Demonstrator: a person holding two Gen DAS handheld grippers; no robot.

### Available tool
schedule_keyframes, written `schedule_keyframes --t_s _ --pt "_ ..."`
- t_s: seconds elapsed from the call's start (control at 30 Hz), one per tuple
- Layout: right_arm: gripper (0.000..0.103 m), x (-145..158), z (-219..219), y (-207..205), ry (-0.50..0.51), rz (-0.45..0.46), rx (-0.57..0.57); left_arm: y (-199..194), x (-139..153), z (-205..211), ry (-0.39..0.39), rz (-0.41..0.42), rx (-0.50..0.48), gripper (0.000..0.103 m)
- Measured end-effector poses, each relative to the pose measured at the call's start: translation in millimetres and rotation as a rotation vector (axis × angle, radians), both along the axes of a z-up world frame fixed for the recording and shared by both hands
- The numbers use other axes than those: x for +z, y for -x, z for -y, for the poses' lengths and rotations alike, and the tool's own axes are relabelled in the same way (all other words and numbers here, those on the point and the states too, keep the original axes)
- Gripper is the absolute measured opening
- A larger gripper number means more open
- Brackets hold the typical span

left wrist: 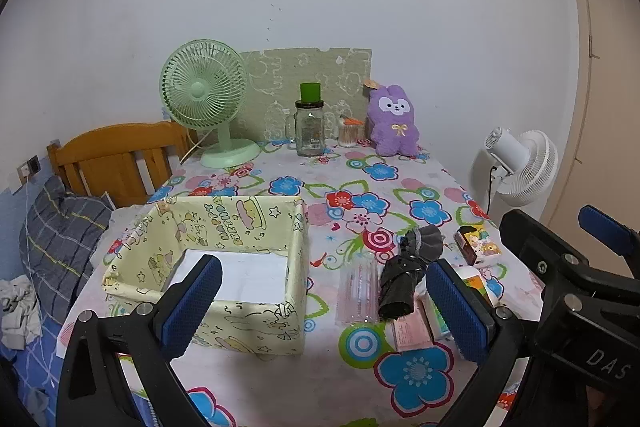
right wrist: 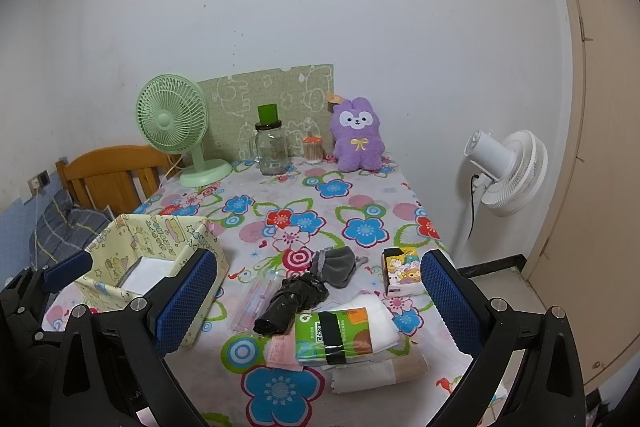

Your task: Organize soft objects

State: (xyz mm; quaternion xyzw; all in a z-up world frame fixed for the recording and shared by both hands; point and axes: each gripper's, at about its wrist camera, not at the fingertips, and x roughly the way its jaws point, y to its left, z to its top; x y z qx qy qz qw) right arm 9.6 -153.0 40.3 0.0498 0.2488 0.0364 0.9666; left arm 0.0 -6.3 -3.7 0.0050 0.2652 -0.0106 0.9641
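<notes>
Nearest the right wrist lens: right gripper (right wrist: 320, 301) with blue-padded fingers spread wide, gripping nothing, poised over a green plastic-wrapped tissue pack (right wrist: 334, 337) lying on folded white cloth (right wrist: 380, 319). Just left of that, a crumpled black plastic-looking bundle (right wrist: 292, 301), touching a grey knit fabric piece (right wrist: 336, 265), possibly a sock, hard to tell at this blur. Beside the bundle, a clear plastic sleeve with pink sticks (right wrist: 250, 301). Further right, a small cartoon-printed box (right wrist: 400, 271). Left gripper (left wrist: 322, 307) likewise wide apart and empty, hovering above the near edge of the flower-print bench (left wrist: 360, 207), between an open pale-yellow cartoon fabric bin (left wrist: 208, 267) and the black bundle. Far end of bench: purple plush rabbit (left wrist: 393, 127), glass mug jar with green lid (left wrist: 309, 127), mint-green desk fan (left wrist: 204, 95). Beyond the bench edge, white standing fan (left wrist: 524, 167).
</notes>
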Motion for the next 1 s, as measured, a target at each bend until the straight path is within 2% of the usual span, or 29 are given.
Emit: schedule_keyframes --t_s 0.37,0.77,1.0 --pt "0.102 -1.7 0.4 -0.7 0.009 -0.003 0.004 -2.2 -4.6 4.9 0.008 -0.01 -0.014 0.1" --pt "0.101 -18.1 8.7 -10.9 0.025 -0.019 0.015 -13.9 -23.3 24.1 0.013 -0.053 -0.04 0.096" --pt "0.1 -36.4 19.9 -17.1 0.007 -0.043 0.02 -21.0 -40.6 33.5 0.074 -0.077 -0.033 0.095"
